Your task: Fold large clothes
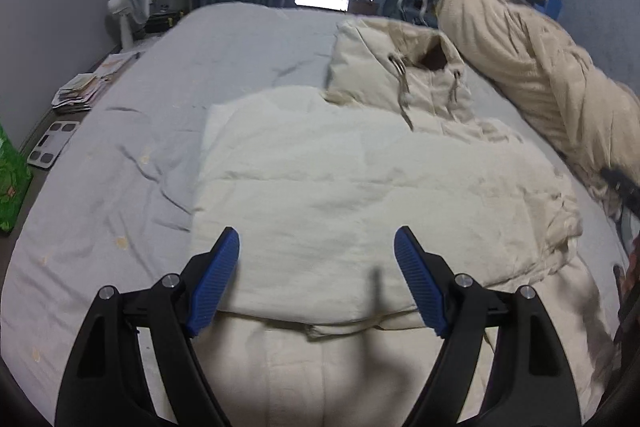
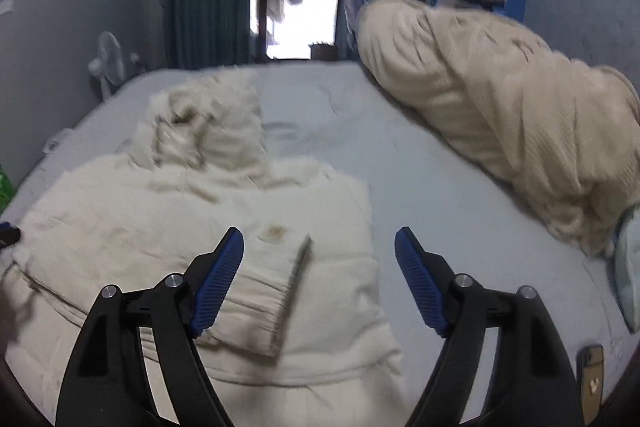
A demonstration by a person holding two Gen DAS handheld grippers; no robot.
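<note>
Right now the cream hooded jacket point(image 1: 320, 187) lies flat on the bed point(image 1: 120, 155), its long axis running from the hem under the tongs away to the hood point(image 1: 400, 67) at the far end. Both the left gripper point(image 1: 316, 279) and right gripper point(image 2: 319, 279) hover spread and empty. The right one hangs over the folded sleeve cuff point(image 2: 296, 291) near the jacket's right edge, with bare sheet beyond; the rolled blanket point(image 2: 500, 115) bounds that side.
</note>
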